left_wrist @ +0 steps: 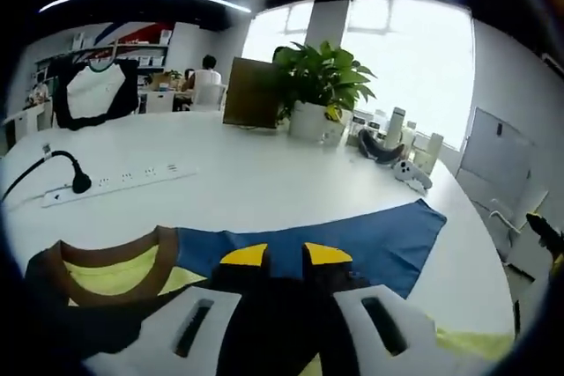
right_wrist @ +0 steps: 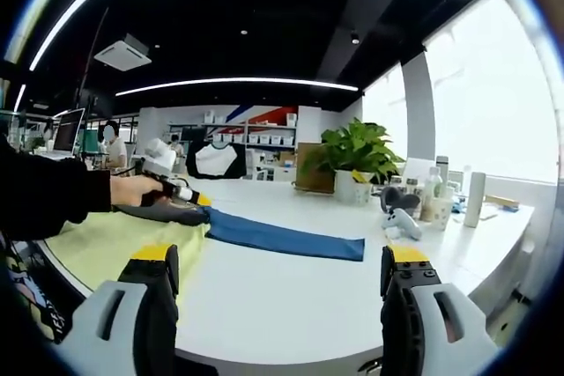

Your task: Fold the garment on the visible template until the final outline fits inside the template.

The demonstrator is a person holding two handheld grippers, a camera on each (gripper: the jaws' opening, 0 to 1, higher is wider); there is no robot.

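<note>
Yellow cloth with blue sleeve: garment [right_wrist: 132,239] spread flat on white bench [right_wrist: 291,292]. No template outline made out in either view.

Left gripper view: left gripper [left_wrist: 286,257] low over garment, yellow-tipped fingers [left_wrist: 243,257] near together at edge of blue sleeve [left_wrist: 352,239]. Dark fabric bunched between and below tips; grip likely but cannot tell for certain. Brown collar [left_wrist: 106,257] with yellow lining just left of fingers. Sleeve runs out to right of fingers, ending in a point. Beyond fingers, across bare bench: white power strip [left_wrist: 115,184] with black cable, far left. Potted plant [left_wrist: 319,85] straight ahead, brown board [left_wrist: 251,94] just left of it. White and dark devices [left_wrist: 392,158] and bottles to right of plant. Black-and-white shirt [left_wrist: 92,94] hung up at back left.

Right gripper view: right gripper [right_wrist: 280,261] held above bench edge, fingers [right_wrist: 157,257] spread wide, nothing between them. Garment ahead and left of fingers, yellow body nearest left finger, blue sleeve stretched flat toward right, well short of right finger. Left gripper seen at far left, held in a person's hand [right_wrist: 134,189] with dark sleeve, tip down at junction of yellow body and blue sleeve. Plant, bottles, devices beyond fingers to right. Seated person [right_wrist: 113,149] at desks, far left background.
</note>
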